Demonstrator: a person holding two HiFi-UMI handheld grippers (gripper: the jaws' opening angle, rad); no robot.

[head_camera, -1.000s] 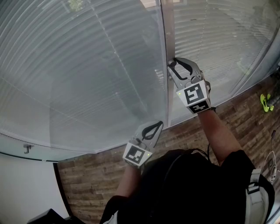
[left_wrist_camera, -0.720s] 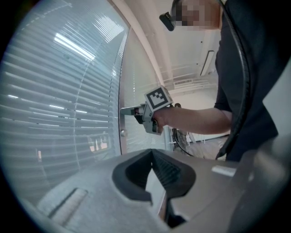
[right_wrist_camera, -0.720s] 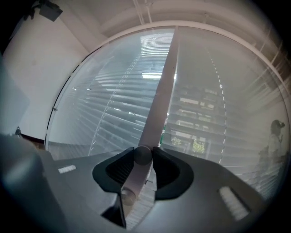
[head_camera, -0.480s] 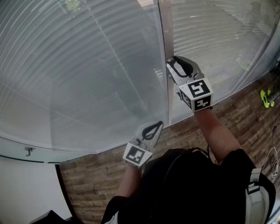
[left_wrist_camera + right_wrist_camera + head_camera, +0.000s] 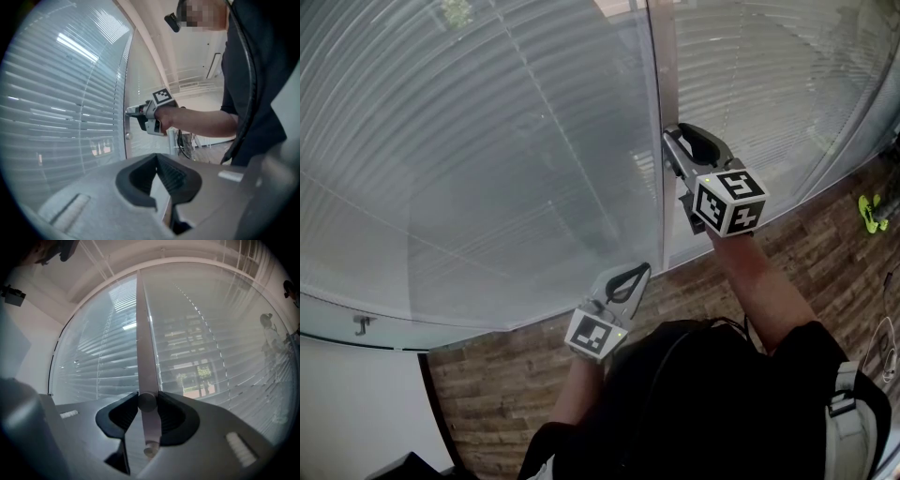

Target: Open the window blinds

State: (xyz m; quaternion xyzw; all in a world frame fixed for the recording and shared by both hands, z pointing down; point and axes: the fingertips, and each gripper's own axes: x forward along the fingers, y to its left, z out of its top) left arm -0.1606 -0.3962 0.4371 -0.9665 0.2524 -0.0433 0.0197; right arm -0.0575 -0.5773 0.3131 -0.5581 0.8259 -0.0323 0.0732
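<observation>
Blinds (image 5: pixel 487 141): pale, thin horizontal slats, closely stacked and turned nearly flat, filling the panes on both sides of the window post; fine vertical cords running across the slats; outdoors only dimly visible through them.
Window post (image 5: pixel 661 84): narrow grey upright strip between the two blind panels.
Knob (image 5: pixel 146 401): small round grey peg on the face of the window post.
Right tongs (image 5: pixel 677 141): held level at the window post, partly closed, dark pads pressing on either side of the knob.
Left tongs (image 5: pixel 634 272): lower, just left of the window post, tips closed together with nothing between them.
Floor (image 5: pixel 487 394): brown wood planks below the window post.
</observation>
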